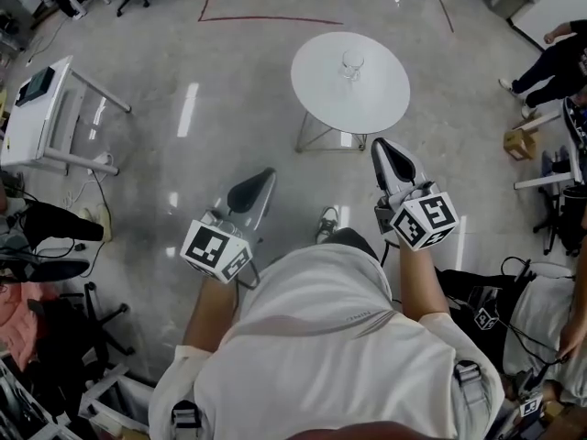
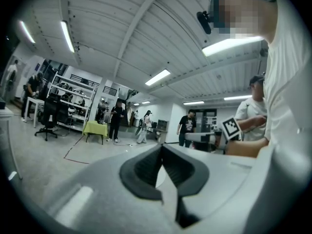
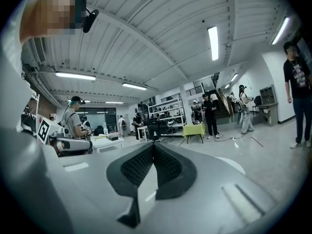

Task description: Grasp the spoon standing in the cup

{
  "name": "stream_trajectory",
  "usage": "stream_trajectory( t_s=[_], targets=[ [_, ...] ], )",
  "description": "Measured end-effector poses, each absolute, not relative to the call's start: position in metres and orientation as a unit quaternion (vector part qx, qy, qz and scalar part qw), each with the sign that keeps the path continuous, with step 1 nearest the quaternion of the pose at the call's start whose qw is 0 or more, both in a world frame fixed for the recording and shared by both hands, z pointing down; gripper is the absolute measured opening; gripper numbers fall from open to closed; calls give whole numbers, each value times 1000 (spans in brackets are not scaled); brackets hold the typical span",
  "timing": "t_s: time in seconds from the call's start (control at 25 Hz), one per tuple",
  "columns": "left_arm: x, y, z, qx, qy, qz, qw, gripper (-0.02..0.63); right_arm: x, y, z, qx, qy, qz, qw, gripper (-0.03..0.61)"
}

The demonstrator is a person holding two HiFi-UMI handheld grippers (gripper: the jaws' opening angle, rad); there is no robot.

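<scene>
Evidently the reach has not begun. The left gripper [image 1: 259, 187] is held low beside the person's body, jaws pressed together on nothing, which looks like a resting carry. Far and to the right, the glass cup [image 1: 352, 63] stands on the round white table [image 1: 316, 85]. Any spoon in it is too small to make out. The right gripper [image 1: 389, 157], likewise closed and empty, points tableward, well apart from the cup.

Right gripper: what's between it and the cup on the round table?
Nothing stands there. The head view shows only bare white table between the right gripper and the cup.
</scene>
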State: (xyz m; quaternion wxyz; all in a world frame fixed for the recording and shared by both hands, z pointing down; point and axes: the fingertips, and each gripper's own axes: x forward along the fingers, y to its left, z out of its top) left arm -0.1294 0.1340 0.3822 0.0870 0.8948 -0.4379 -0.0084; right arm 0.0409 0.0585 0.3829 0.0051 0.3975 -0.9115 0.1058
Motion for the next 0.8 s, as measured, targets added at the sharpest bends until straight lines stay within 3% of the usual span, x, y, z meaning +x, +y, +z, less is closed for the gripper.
stream_trajectory(
  t_s=[0.48, 0.8],
  targets=[
    [-12, -38, 382, 894, -438, 18, 91, 2, 179, -109, 404, 419, -898, 135, 4, 4],
    [4, -116, 394, 902, -419, 29, 101, 2, 199, -176, 420, 436, -888, 145, 11, 3]
  ],
)
